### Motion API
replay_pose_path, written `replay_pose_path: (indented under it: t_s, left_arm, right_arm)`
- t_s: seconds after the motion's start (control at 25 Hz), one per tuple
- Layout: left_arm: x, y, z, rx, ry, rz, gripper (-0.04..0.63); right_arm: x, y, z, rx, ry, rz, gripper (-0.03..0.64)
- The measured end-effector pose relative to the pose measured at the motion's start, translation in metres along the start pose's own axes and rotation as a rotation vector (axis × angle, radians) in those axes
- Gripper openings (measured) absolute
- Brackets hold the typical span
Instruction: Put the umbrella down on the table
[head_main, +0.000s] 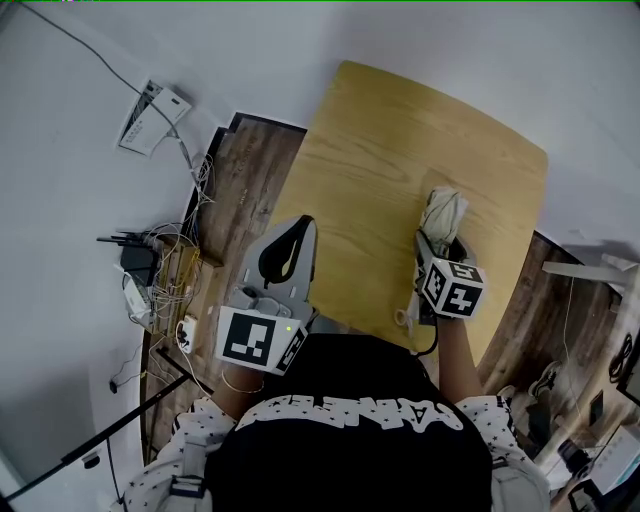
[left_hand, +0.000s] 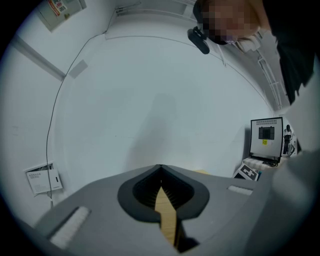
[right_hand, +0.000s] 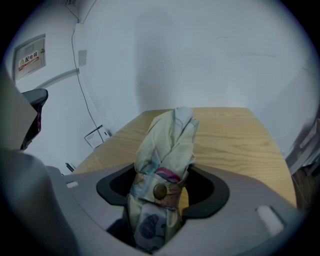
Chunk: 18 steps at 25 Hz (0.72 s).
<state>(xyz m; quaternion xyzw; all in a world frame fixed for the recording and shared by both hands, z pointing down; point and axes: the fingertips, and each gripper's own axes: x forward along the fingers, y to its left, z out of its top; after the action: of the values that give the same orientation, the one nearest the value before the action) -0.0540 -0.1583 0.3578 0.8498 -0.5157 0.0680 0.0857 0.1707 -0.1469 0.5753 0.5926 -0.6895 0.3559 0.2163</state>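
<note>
The right gripper (right_hand: 162, 189) is clamped on a folded umbrella (right_hand: 167, 145), its jaws standing fairly wide around the bundled fabric. The umbrella is pale, cream-coloured cloth with faint printed patches, wrapped by a strap (right_hand: 172, 179) that fastens with a round brass-coloured button (right_hand: 160, 191) right at the level of the jaws. The cloth end juts forward past the gripper and out over the wooden desk (head_main: 400, 130). In the head view the umbrella sits above the right part of the desk, near the person's edge; whether its far end touches the wood cannot be told. The right gripper's marker cube (head_main: 452, 286) shows just behind the grip, tilted towards the camera.

The left gripper (left_hand: 160, 170) has its jaws drawn together, tips meeting, with nothing between them; only a sliver of the desk's wood shows through the slot behind the tips. In the head view it is at the desk's left edge, near the person's body, well apart from the umbrella.

The person wears a black top (head_main: 350, 420) with white lettering. Left of the desk, on the dark wood floor (head_main: 235, 190), lie a router (head_main: 138, 262) and a tangle of cables (head_main: 180, 270).
</note>
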Motion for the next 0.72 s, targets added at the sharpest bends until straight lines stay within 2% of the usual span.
replay_pose_path:
  t_s: [0.72]
  left_arm:
    - [-0.007,0.008,0.007,0.003,-0.008,0.034,0.002]
  right_arm:
    - [0.015,-0.004,-0.010,-0.021,0.068,-0.018,0.305]
